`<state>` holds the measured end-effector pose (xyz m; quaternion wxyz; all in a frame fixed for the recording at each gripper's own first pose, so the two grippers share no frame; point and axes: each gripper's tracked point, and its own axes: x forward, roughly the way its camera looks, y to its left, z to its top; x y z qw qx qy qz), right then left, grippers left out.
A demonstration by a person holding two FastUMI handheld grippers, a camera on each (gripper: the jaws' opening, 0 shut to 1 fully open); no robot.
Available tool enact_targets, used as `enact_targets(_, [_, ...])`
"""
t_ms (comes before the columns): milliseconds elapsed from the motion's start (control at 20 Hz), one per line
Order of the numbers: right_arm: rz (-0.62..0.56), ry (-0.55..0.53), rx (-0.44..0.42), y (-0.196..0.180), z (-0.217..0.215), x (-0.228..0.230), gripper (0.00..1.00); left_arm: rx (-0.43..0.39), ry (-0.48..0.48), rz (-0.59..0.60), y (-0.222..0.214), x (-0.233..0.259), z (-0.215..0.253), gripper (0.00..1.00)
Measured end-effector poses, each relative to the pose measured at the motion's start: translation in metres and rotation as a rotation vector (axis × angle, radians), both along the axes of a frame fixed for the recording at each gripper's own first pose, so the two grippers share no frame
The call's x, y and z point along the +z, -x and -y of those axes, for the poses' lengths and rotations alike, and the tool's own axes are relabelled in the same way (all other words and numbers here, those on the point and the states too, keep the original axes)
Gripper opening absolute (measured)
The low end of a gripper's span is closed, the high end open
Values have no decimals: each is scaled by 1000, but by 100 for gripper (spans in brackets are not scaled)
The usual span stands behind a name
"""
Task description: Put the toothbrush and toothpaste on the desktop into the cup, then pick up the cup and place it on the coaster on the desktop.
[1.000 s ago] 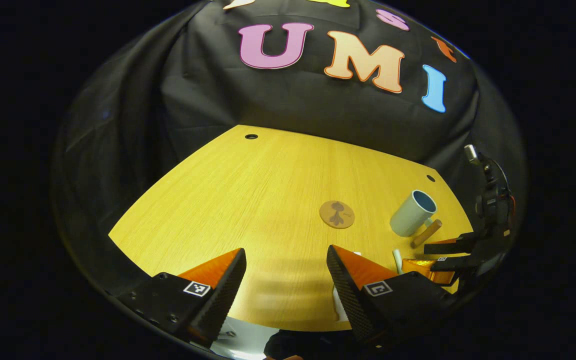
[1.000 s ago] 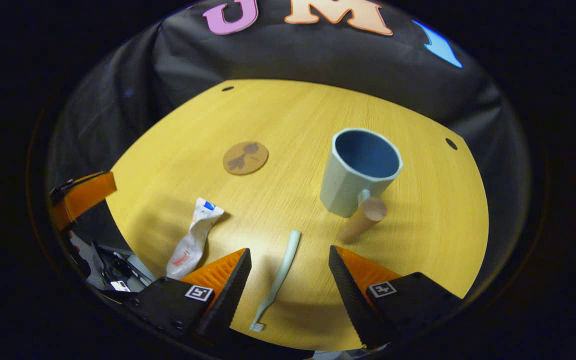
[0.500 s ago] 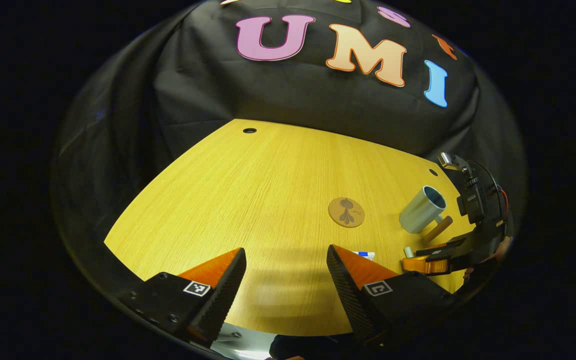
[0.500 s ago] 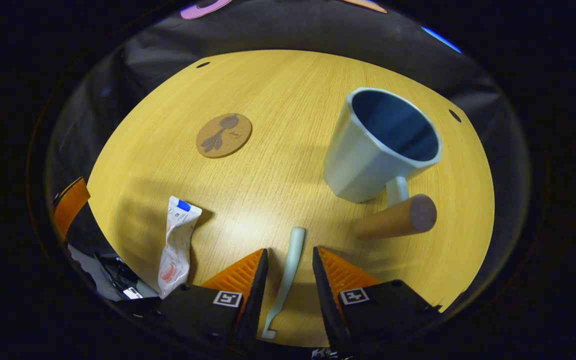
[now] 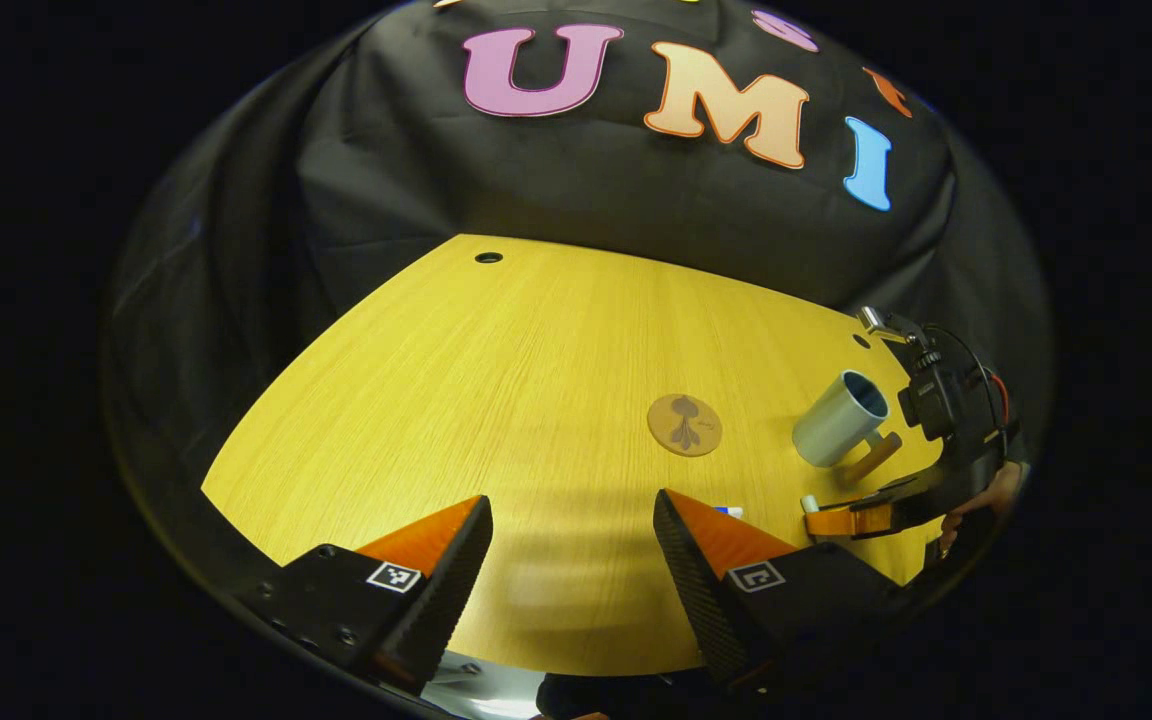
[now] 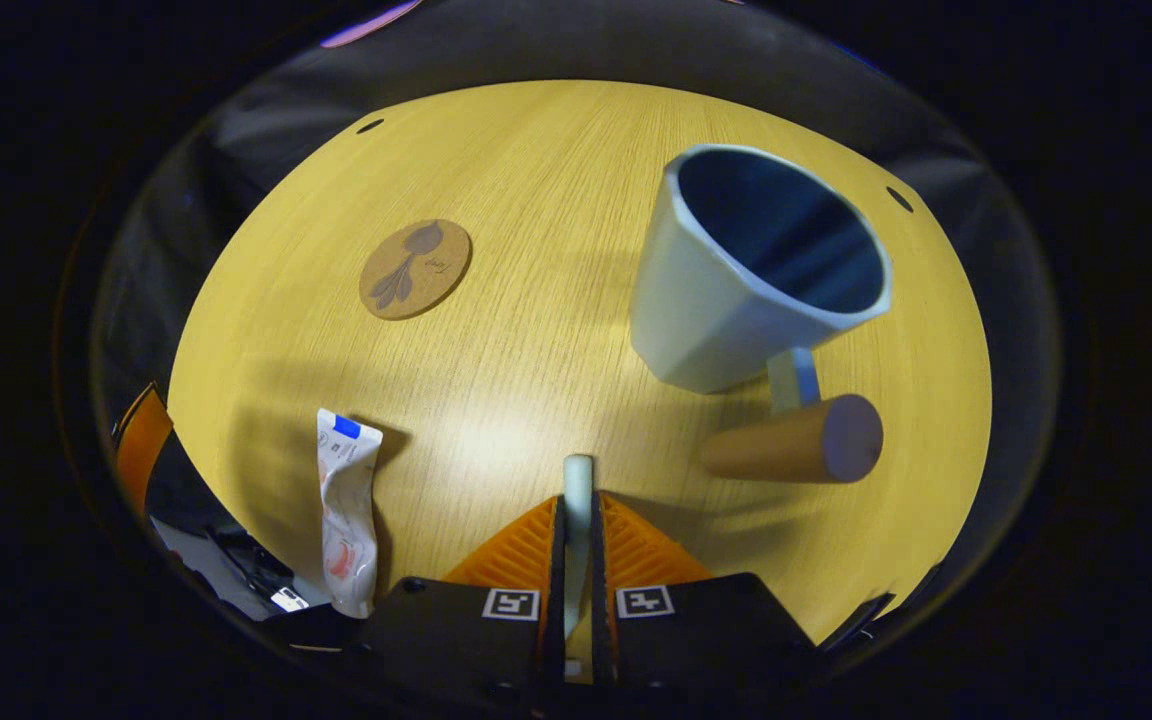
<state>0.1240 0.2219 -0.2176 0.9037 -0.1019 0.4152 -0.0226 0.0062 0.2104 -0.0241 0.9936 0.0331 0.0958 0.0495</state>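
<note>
In the right gripper view my right gripper (image 6: 576, 520) is shut on the pale green toothbrush (image 6: 576, 480), whose handle end pokes out ahead of the fingers. The pale cup (image 6: 736, 290) with a dark blue inside and a wooden handle (image 6: 796, 450) stands ahead to the right. The crumpled white toothpaste tube (image 6: 346, 500) lies to the left, and the round cork coaster (image 6: 414, 268) sits farther off. In the left gripper view my left gripper (image 5: 572, 530) is open over bare tabletop, with the coaster (image 5: 684, 424), the cup (image 5: 836, 418) and the right gripper (image 5: 841, 518) off to its right.
The yellow wooden desktop (image 5: 496, 400) has small dark cable holes near its far corners (image 5: 488, 257). Black cloth walls close in behind the table. A hand (image 5: 986, 500) holds the right gripper at the table's right edge.
My right gripper has closed from wide open onto the toothbrush and moved closer to the cup. The left gripper has barely shifted.
</note>
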Motion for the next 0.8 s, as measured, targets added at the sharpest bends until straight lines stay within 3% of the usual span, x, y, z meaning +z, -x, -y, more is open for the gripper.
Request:
enact_targets(100, [-5, -6, 1, 0, 0, 0, 6, -9, -1, -13, -1, -3, 6, 95])
enact_targets(250, [9, -2, 5, 1, 1, -1, 10, -32, 15, -57, 0, -9, 21, 94])
enact_targets(600, [93, -72, 28, 24, 7, 26, 8, -95, 25, -236, 0, -39, 67, 95])
enact_targets(800, [155, -117, 10, 46, 22, 48, 8, -80, 125, -396, -5, -67, 92, 94])
